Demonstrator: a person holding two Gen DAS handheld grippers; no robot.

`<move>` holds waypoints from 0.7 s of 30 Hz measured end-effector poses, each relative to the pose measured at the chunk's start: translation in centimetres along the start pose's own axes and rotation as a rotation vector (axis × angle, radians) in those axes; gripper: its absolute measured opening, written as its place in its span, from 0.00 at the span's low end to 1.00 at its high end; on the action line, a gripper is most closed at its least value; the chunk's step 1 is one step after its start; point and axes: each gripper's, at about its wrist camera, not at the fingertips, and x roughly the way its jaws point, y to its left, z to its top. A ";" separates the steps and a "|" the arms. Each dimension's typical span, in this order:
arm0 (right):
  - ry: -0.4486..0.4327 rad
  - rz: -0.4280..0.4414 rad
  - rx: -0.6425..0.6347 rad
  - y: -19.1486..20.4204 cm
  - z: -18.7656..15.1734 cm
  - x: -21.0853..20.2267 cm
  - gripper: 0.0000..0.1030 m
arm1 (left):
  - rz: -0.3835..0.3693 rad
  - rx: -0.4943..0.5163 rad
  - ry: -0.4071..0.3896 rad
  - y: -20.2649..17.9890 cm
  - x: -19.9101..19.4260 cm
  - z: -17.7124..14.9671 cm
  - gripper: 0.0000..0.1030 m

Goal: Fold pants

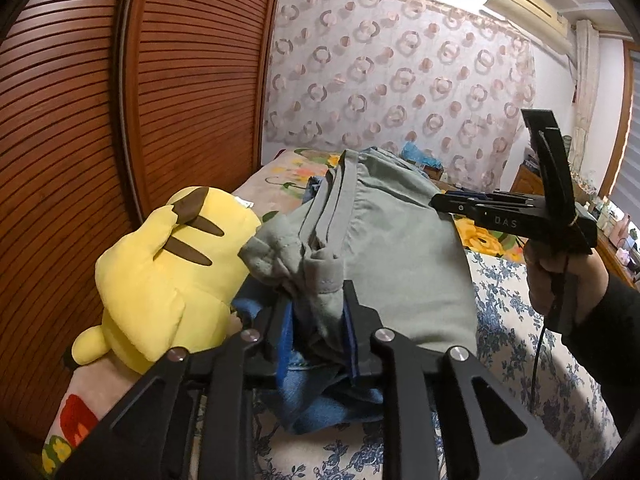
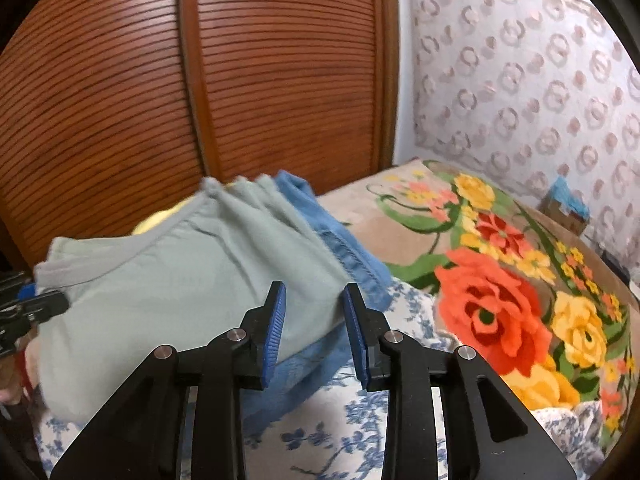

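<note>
Left wrist view shows your folded sage-green pants [image 1: 384, 248], soft and fleecy with a grey waistband, lying on the blue denim garment [image 1: 320, 400] with their long axis running away from you toward the patterned curtain [image 1: 400, 80]. Your left gripper [image 1: 316, 320] has bunched green fabric between its blue ribbed pads, though whether it presses you cannot tell. Right of the pants, your right gripper [image 2: 314, 328], marked "DAS", stands released, its fingers apart, nothing between them.

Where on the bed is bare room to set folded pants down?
Free: the blue-floral sheet in front of the green pants, and the rose blanket to their right. Crowded: the wardrobe side, with the yellow plush.
</note>
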 end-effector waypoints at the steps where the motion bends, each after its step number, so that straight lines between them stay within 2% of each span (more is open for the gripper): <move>1: 0.003 0.003 0.004 -0.1 0.0 0.1 0.28 | 0.002 0.004 0.000 0.0 0.0 0.0 0.24; 7: -0.035 -0.010 0.016 0.9 -0.6 -1.8 0.28 | 0.009 0.019 0.005 0.2 0.0 -0.4 0.39; 11: -0.045 -0.016 -0.010 2.5 -1.2 -3.3 0.28 | 0.007 0.019 0.000 0.5 -0.7 -0.7 0.43; 14: -0.057 -0.008 -0.007 3.6 -2.0 -4.5 0.28 | 0.019 0.023 -0.008 0.7 -1.4 -0.9 0.53; 18: -0.063 -0.001 -0.001 4.9 -2.8 -5.9 0.28 | 0.018 0.031 -0.010 0.7 -2.4 -1.3 0.57; 21: -0.069 0.000 0.002 6.0 -3.5 -7.0 0.33 | 0.014 0.044 -0.005 0.7 -3.1 -1.5 0.57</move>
